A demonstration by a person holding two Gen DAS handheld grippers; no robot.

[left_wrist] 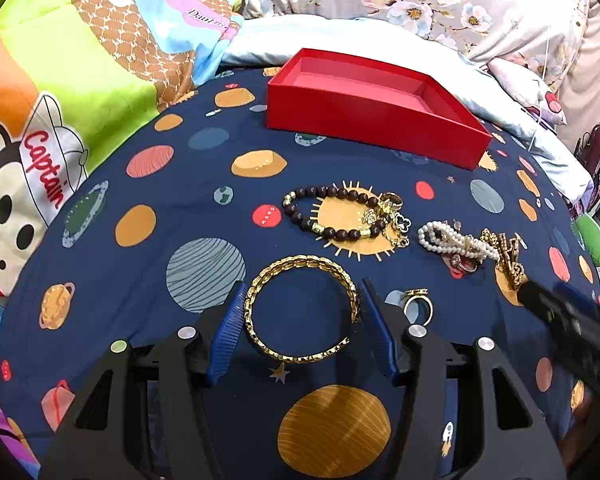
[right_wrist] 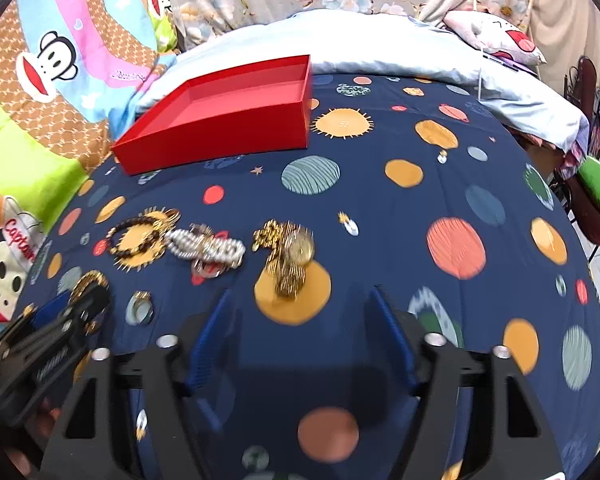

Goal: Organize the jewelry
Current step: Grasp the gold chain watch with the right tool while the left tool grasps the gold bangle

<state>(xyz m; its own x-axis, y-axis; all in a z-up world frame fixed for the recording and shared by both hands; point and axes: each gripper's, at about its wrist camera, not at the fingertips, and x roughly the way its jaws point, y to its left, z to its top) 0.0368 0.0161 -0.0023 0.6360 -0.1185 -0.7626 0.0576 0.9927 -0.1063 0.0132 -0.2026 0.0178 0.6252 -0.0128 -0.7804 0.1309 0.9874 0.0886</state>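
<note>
Gold shines on the bangle [left_wrist: 302, 308], and it lies flat on the dark blue planet bedspread [left_wrist: 148, 280], right between the two blue pads of the left gripper [left_wrist: 302, 304]. The pads sit against its sides, so the claw looks like it is pinching the bangle, which has not left the cloth.

Just beside it lies a small gold ring [left_wrist: 418, 306]. A bit farther off sit the dark bead bracelet [left_wrist: 332, 214], then the pearl bracelet [left_wrist: 452, 242], then a little heap of gold chain with a watch [right_wrist: 290, 256].

The right gripper [right_wrist: 300, 312] hangs just in front of that gold heap. Its claw is partly spread with nothing inside. That picture is blurry, so the small bits are hard to see.

Behind all the jewelry stands the red box [left_wrist: 364, 120], open on top. Nothing shows inside it.

So I think the job has only just begun. Not one piece is in the box. The bangle looks like the first to go, and the ring, both bracelets and the gold heap are all left to do.
</note>
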